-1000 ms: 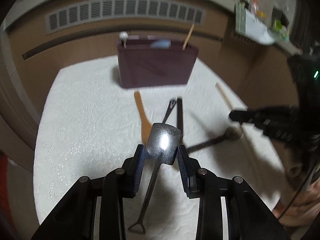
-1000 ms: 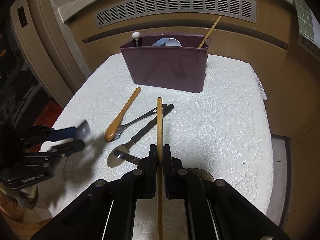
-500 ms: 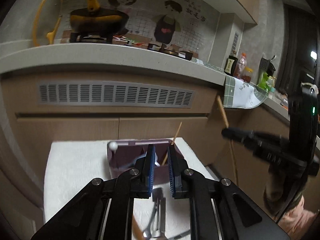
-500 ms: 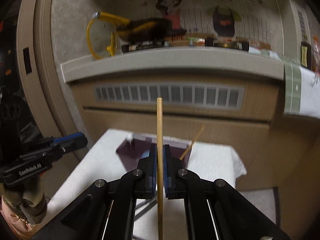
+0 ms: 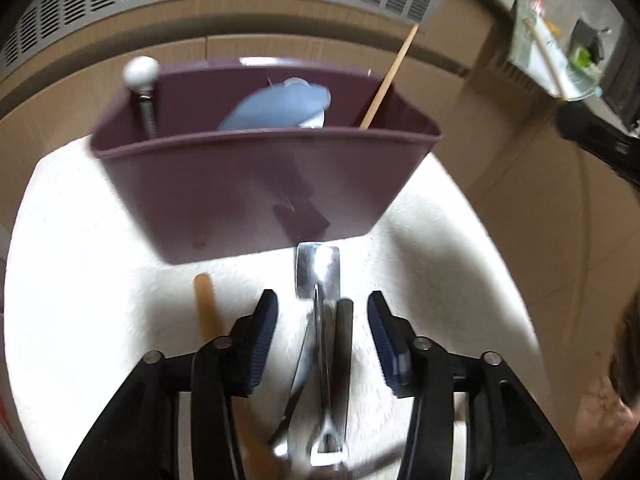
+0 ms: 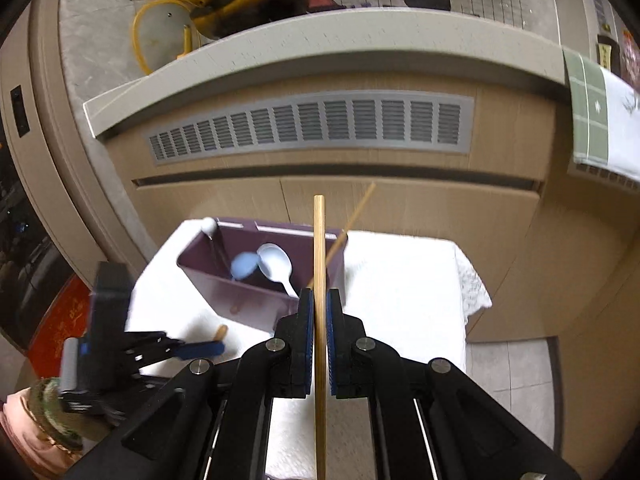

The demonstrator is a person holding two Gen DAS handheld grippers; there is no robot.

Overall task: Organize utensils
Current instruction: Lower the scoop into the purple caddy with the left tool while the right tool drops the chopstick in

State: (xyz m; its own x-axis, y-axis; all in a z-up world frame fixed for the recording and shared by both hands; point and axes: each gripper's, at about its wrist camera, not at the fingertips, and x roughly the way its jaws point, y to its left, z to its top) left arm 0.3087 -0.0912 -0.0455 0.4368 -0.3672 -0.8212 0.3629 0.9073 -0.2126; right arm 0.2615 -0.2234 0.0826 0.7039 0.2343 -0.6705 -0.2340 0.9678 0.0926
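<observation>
Right gripper (image 6: pixel 318 328) clamps wooden chopstick (image 6: pixel 319 240), upright, above purple holder (image 6: pixel 256 300). Left gripper (image 5: pixel 322 316) jaws just opened, straddling metal utensils (image 5: pixel 320 272), not pressing. Advice: lower chopstick vertically beside other chopstick (image 6: pixel 352 220).

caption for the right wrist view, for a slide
Right gripper shut on a wooden stick, raised toward the purple utensil bin.
</observation>
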